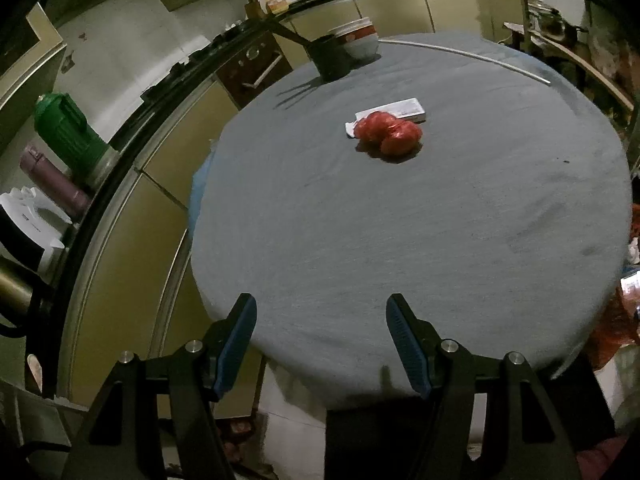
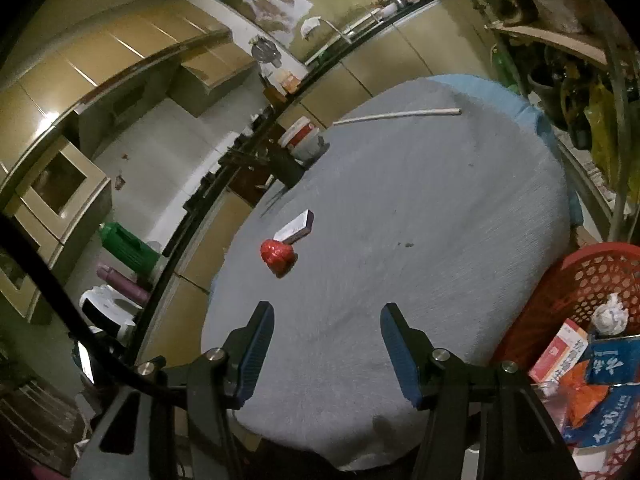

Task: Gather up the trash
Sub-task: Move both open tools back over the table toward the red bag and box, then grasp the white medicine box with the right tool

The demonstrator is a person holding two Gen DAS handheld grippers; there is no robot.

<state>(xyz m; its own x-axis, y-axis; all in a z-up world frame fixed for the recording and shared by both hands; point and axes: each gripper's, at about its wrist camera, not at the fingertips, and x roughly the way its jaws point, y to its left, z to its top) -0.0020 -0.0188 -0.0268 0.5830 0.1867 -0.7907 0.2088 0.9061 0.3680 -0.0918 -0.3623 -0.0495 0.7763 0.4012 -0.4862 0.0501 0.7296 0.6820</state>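
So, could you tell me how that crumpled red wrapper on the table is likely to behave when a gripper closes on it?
The red wrapper looks like thin, shiny crumpled film, so it is probably very light and would crush under the pads. Its glossy surface may slip. It touches the small white box, so a push would likely nudge the box across the grey tablecloth.

Two wrist views, shared table (image 1: 400, 220)

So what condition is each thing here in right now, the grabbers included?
Left gripper: open, empty, above the table's near edge.
Right gripper: open, empty.
Red crumpled wrapper: lying on the table, against the box.
Small white box: lying flat, closed.
White stick: lying at the far side.
Red basket: beside the table, partly filled with trash.
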